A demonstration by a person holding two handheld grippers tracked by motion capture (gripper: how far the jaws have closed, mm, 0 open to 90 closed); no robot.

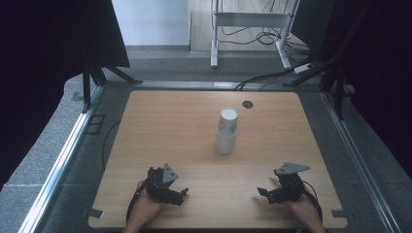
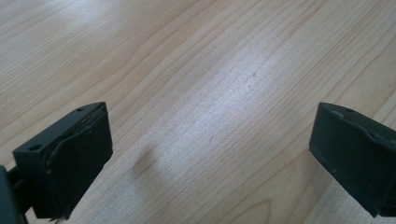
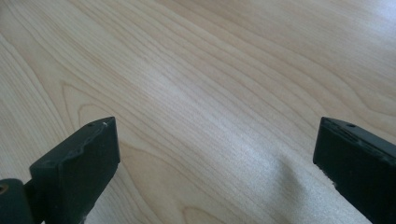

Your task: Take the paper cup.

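Note:
A stack of white paper cups [image 1: 226, 131] stands upright near the middle of the wooden table [image 1: 160, 126], toward its far side. My left gripper [image 1: 180, 195] rests low at the front left of the table, held by a hand, well short of the cups. In the left gripper view its jaws stand wide apart over bare wood, the left gripper [image 2: 210, 154] open and empty. My right gripper [image 1: 262, 193] sits at the front right, pointing inward. The right gripper [image 3: 215, 163] is open too, with only wood grain between its jaws.
A small dark round inset [image 1: 248, 104] lies in the tabletop near the far edge. Metal rails [image 1: 63, 160] run along both sides of the table. Black curtains flank the scene, and a white desk frame [image 1: 252, 29] with cables stands on the floor beyond.

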